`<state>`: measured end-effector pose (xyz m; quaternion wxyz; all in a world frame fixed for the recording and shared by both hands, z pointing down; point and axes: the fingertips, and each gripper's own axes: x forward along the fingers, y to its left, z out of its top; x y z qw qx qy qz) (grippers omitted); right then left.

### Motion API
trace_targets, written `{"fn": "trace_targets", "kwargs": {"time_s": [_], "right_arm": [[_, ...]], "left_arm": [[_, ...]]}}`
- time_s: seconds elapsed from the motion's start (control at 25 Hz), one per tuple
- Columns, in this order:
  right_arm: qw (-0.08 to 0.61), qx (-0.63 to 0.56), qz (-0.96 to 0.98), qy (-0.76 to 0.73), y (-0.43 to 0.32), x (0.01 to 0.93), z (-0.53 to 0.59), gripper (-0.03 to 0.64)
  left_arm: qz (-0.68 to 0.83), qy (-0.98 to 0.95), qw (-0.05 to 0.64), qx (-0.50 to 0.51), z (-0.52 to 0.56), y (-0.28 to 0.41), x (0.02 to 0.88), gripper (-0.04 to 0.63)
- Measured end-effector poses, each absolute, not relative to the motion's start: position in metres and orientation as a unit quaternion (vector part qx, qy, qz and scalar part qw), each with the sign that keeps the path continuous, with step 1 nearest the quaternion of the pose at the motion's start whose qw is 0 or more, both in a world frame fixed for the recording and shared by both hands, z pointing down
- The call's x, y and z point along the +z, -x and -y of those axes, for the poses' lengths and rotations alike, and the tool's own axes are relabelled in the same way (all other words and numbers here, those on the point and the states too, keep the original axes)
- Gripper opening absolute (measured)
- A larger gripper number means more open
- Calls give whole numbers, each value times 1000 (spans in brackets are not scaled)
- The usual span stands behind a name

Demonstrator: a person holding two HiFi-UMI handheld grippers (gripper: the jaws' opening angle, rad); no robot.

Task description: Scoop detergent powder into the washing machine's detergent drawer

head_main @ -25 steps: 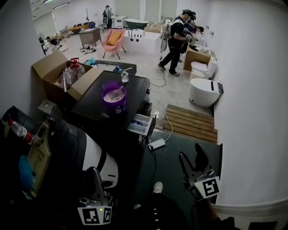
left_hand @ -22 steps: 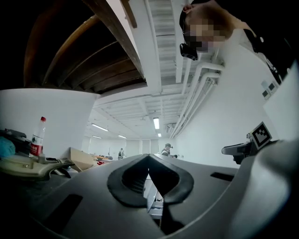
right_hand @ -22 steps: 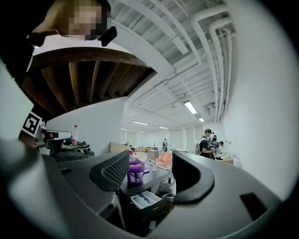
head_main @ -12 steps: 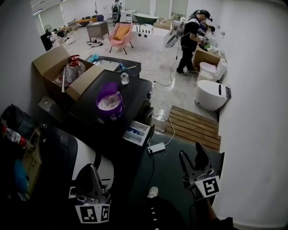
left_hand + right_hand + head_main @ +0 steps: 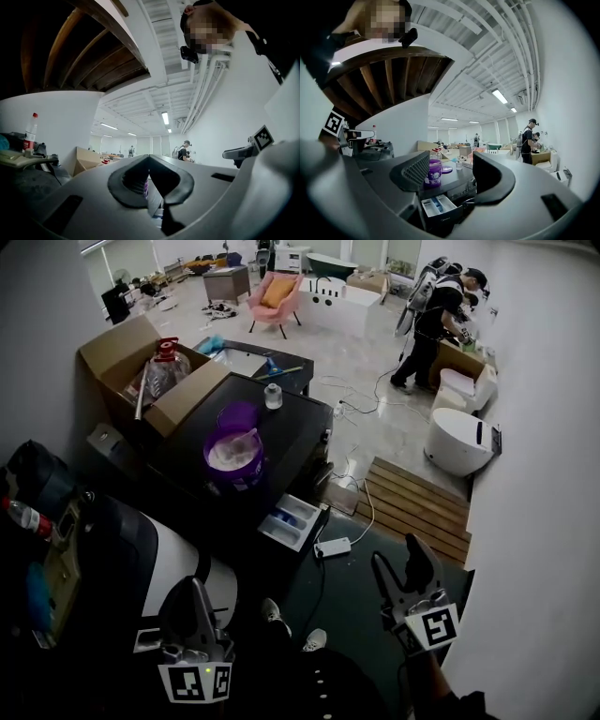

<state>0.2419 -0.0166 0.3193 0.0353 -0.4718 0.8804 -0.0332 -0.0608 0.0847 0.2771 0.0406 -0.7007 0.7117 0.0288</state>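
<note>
Head view change: washing machine point(image 5: 291, 432) sits nearer and lower in frame than a second ago; both grippers stay low at 6 o'clock, so this looks like approach only, no scooping yet.
Left gripper point(image 5: 194, 587): jaws closed together, empty.
Right gripper point(image 5: 396, 554): jaws apart, empty.
Detergent tub point(image 5: 234, 457): purple, lid off, white powder inside, on machine top.
Detergent drawer point(image 5: 292, 521): pulled out, 5 o'clock from tub, no powder visible.
Cardboard box point(image 5: 112, 357): holds water jug point(image 5: 167, 367).

No writing can be read: the label on the purple tub point(image 5: 434, 177) and the mark on the drawer front point(image 5: 441, 218) are too small.
</note>
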Motion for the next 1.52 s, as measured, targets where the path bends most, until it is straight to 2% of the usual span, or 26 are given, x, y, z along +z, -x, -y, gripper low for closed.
{"fn": "trace_targets", "kwargs": {"time_s": [0.44,0.88,1.52], "right_arm": [[35,0,-887,460,-203,298,90,287],[33,-3,-902,430,-129,290,160,287],[-48,-65,-936,342,-42,335,229,287]], "left_arm": [[-715,694,61,62,-13,104,269,14],[-718,689,59,77,46,164,265,14],[-725,684,50,65,83,220,278,14]]}}
